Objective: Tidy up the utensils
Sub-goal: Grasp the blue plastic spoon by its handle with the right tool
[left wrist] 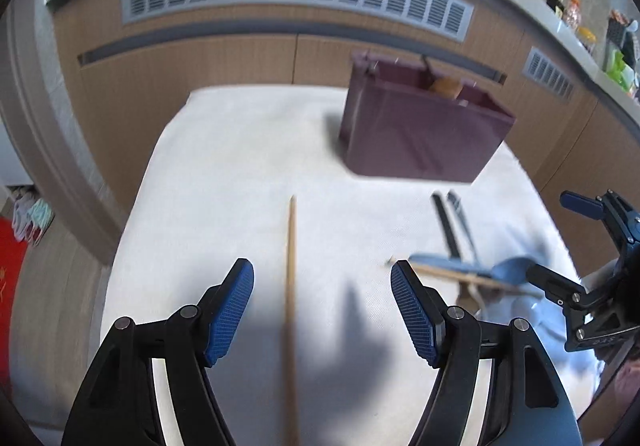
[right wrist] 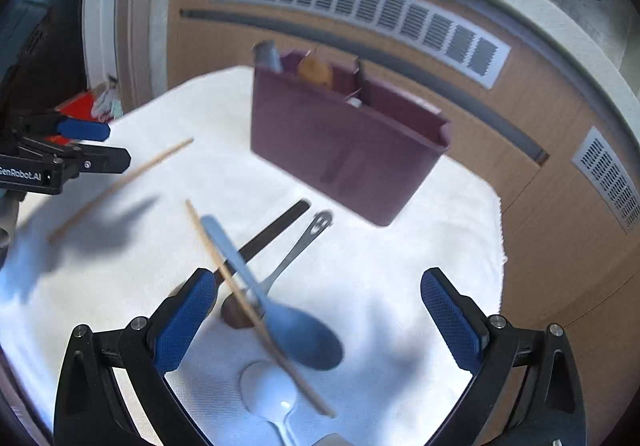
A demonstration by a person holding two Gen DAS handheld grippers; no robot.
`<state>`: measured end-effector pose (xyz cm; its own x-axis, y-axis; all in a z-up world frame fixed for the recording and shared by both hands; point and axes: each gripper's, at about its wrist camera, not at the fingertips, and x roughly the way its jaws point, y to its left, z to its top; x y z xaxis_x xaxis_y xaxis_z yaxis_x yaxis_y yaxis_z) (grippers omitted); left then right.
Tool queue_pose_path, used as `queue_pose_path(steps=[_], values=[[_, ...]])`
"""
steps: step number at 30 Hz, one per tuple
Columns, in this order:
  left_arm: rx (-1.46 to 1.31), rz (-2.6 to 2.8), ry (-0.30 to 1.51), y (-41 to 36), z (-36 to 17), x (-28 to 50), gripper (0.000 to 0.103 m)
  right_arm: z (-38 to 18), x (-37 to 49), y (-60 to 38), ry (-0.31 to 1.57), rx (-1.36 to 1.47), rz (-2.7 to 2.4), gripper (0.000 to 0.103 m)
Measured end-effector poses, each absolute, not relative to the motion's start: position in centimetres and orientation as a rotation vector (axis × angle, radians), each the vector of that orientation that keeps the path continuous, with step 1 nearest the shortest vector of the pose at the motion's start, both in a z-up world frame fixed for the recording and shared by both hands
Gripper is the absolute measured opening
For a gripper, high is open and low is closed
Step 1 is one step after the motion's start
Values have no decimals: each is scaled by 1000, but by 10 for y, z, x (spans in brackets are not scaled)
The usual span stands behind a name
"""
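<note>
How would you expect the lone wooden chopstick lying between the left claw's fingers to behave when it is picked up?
The chopstick looks thin and straight, so probably stiff and light. Being slender, it may roll on the white cloth if nudged. The open left claw straddles it without touching; a narrow stick could slip or pivot unless gripped squarely.

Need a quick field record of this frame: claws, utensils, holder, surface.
left claw: open, holds nothing, lone wooden chopstick lies between the fingers
right claw: open, holds nothing, above the utensil pile
utensil pile: blue spoon, second chopstick, black-handled utensil, metal utensil, white spoon, overlapping
holder: maroon organizer, upright, some items already inside
surface: white cloth
</note>
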<state>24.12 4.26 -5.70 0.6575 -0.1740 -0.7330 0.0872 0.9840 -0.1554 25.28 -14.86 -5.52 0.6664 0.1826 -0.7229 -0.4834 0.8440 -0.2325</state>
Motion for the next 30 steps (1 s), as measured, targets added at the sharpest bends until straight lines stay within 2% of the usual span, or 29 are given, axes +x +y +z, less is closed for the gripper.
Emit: queue_pose_path(steps=[1,2,4,6,16,23,27,30], values=[[-116,-144,855,46,-63,240,72,-58,256,-146,771,-424,407,78],[-121,-142,866,48,-67,239,72,-61,260,-144,796,-414,428,69],[-126,-135,884,50,-73,239,72,-69,270,-139,849,-397,464,41],[-131,-126,893,54,-77,237,72,-76,281,-136,894,-393,481,32],[-165,-137,917,63,-83,237,75,-85,274,-126,973,-400,579,21],[-156,-159,932,58,-86,238,75,-91,291,-122,1002,-371,542,21],[-159,-161,934,60,-85,238,75,-88,295,-131,1023,-323,498,10],[-160,-164,932,62,-84,242,74,-86,296,-146,1044,-264,456,8]])
